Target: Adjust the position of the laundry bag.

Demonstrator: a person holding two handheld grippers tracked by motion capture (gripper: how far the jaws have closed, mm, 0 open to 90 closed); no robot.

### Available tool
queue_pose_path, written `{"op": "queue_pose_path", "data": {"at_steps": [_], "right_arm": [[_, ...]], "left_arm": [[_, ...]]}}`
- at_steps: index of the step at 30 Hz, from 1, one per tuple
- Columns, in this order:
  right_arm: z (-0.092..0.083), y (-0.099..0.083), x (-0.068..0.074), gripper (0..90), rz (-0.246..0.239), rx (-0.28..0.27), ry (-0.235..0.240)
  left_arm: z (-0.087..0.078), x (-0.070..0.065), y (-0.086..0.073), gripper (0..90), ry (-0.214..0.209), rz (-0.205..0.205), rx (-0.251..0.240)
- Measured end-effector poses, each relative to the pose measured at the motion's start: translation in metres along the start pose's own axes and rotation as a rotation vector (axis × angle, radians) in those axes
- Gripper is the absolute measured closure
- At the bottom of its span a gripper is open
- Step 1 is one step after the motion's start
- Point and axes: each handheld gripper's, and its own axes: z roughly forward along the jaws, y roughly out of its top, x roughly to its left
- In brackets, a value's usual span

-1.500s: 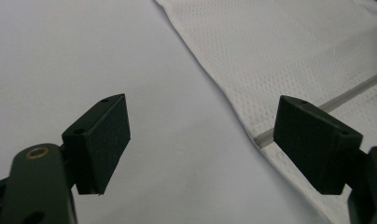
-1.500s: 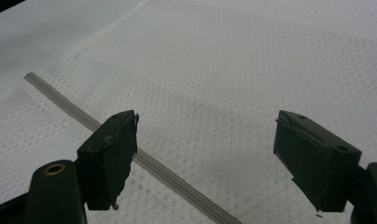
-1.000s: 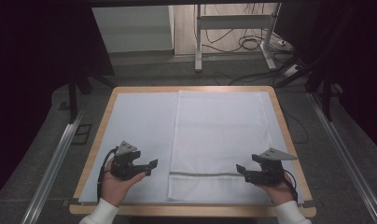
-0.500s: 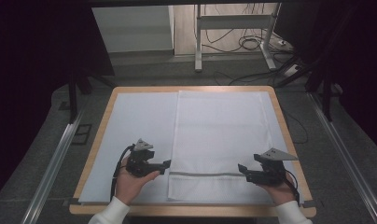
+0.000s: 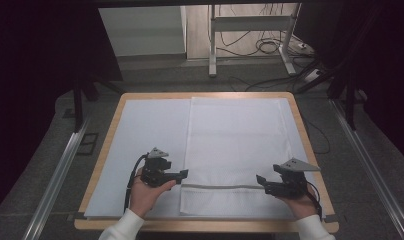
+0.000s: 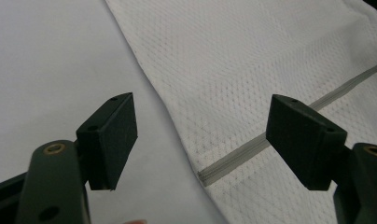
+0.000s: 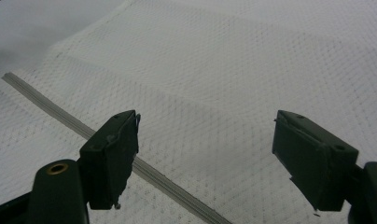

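A white towel (image 5: 235,150) lies flat on the desk (image 5: 105,165). The left claw (image 5: 182,174) hovers spread at its left edge. The right claw (image 5: 261,180) is spread above its grey stripe (image 5: 225,187).

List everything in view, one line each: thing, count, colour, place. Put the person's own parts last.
towel: one, white with a grey stripe near its front edge, flat on the right part of the table.
table cover: one, pale blue-white sheet, under the towel.
table: one, light wood rim, centre of the high view.
metal rails: two, grey, on the floor at either side of the table.
stand legs: one frame, pale metal, beyond the table.
cables: several, black, on the floor at the back.
left gripper: one, black, jaws open, at the towel's left edge by the stripe's end.
right gripper: one, black, jaws open, over the stripe.
hands: two, white sleeves, bottom edge.
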Motion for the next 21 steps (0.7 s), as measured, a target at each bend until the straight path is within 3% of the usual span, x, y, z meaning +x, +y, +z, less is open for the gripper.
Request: {"op": "queue_pose_path", "data": {"at_steps": [5, 9, 21], "right_arm": [[-0.001, 0.0, 0.0, 22.3, -0.005, 0.004, -0.007], [0.0, 0.0, -0.001, 22.4, -0.003, 0.002, -0.011], [0.0, 0.0, -0.001, 22.8, 0.0, 0.008, -0.018]], "left_arm": [[0.013, 0.001, -0.001, 24.5, -0.016, -0.022, 0.037], [0.017, 0.004, -0.002, 24.5, -0.026, -0.049, 0.035], [0.033, 0.002, -0.004, 24.8, -0.067, -0.072, 0.074]]}}
